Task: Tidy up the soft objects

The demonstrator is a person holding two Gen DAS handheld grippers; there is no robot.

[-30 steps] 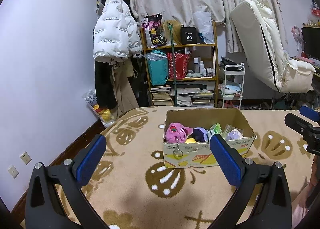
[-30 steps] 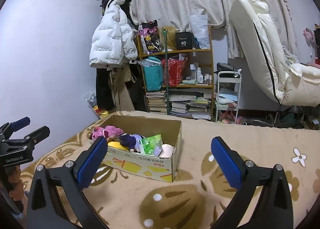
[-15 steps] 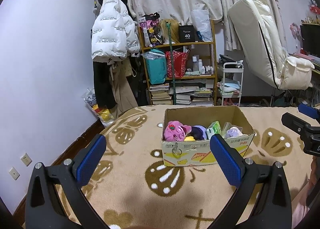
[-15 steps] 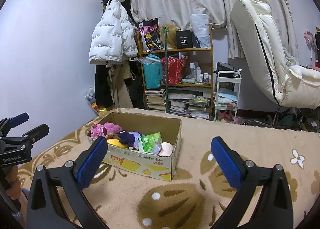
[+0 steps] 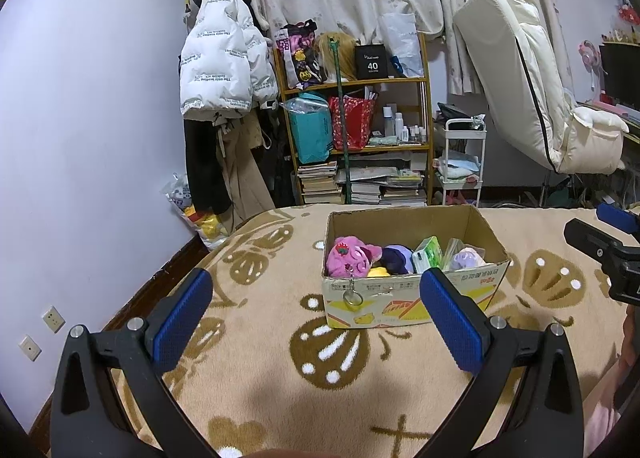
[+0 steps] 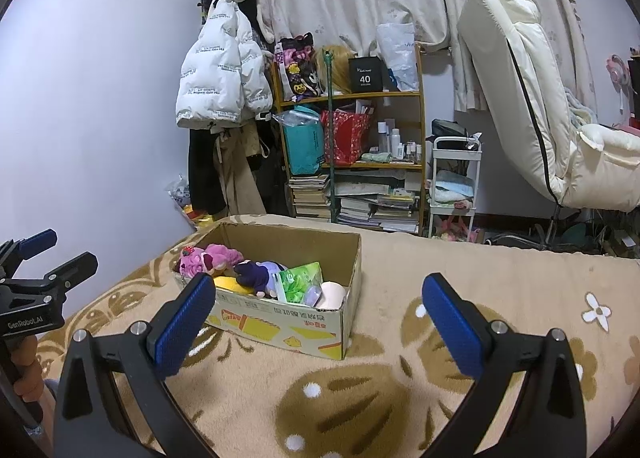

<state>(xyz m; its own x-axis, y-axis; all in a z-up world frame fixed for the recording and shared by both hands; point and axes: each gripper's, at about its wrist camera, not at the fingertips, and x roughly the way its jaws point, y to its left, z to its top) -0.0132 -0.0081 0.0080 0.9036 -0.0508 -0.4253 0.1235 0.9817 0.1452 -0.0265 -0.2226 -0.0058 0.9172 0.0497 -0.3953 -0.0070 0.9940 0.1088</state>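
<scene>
A cardboard box [image 5: 412, 300] stands on the beige patterned blanket [image 5: 280, 358]; it also shows in the right wrist view [image 6: 280, 328]. It holds a pink plush [image 5: 348, 258], a dark purple plush [image 5: 394, 260], a yellow item [image 6: 230, 285], a green packet [image 5: 428, 254] and a pale round toy [image 6: 332, 294]. My left gripper [image 5: 316, 312] is open and empty, in front of the box. My right gripper [image 6: 318, 316] is open and empty, to the box's right front.
A shelf [image 5: 360, 137] of books and bags, a hanging white jacket [image 5: 222, 61], a white trolley [image 5: 462, 161] and a cream recliner [image 5: 532, 85] stand behind the bed. The wall [image 5: 80, 117] is on the left.
Both grippers have pulled back and risen slightly, so the box sits a little higher and farther in both views. Both stay open and empty.
</scene>
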